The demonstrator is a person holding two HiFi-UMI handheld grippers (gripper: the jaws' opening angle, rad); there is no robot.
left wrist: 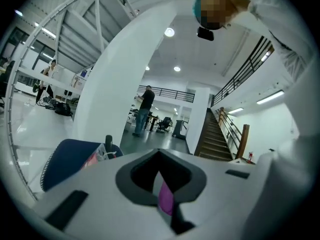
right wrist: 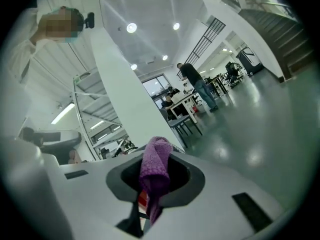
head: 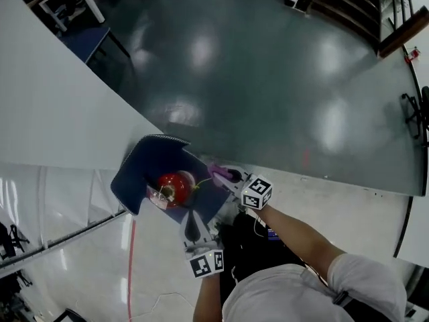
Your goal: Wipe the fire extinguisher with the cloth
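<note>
Looks like the moment just before the first wipe. Holds the cloth in the right gripper, jaws clamped on a bunched fold, a purple tuft poking past the tips and a tail hanging below. Shows the left gripper with jaws drawn together on nothing nameable. Shows a purple sliver in that slit too, impossible to identify.

Finds the extinguisher set on a blue chair, seen from above as a red dome. Lies at 11 o'clock from the left gripper and at 8 o'clock from the cloth, near it but seemingly not touching. Appears at 9 o'clock of the jaws in the left gripper view, black handle on top.

Calls next for carrying the cloth toward 8 o'clock until pressed flat on the red shell, then rubbing along it under steady pressure. Demands a firm pinch throughout, to stop the fold sliding out. Probably calls as well for bracing the extinguisher or the chair with the left gripper, against tipping or rolling under the push.

Reaches in with the bare right forearm from 4 o'clock toward the middle of the head view, marker cube on top, jaws aimed at 10 o'clock. Holds the left gripper closer to the body, at 6 o'clock of the chair, jaws aimed at 12 and just short of the seat edge.
</note>
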